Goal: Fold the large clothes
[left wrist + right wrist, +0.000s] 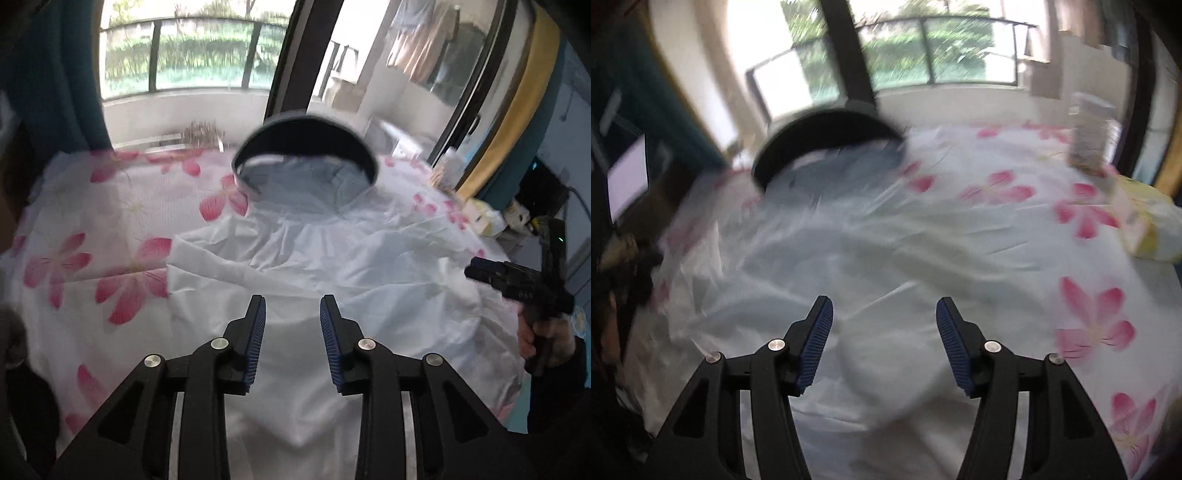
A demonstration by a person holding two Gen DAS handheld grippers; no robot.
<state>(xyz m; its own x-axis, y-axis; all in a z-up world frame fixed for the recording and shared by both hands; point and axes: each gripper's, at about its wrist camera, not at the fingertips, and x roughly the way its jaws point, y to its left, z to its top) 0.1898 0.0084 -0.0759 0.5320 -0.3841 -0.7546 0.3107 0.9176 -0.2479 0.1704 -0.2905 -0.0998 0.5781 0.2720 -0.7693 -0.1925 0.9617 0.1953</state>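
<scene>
A large white garment (332,266) lies spread and wrinkled on a table covered with a pink-flower cloth (92,229). Its far end, bluish grey (306,181), runs under a dark round object (306,129). My left gripper (292,306) is open and empty above the near part of the garment. My right gripper (884,310) is open and empty above the same white garment (871,251). The right gripper also shows in the left wrist view (517,284), held by a hand at the table's right edge.
The dark round object (827,136) stands at the far end of the table. A yellowish soft bundle (1148,225) lies at the right edge, with a tall blurred container (1089,133) behind it. Beyond are glass doors and a balcony railing (184,55).
</scene>
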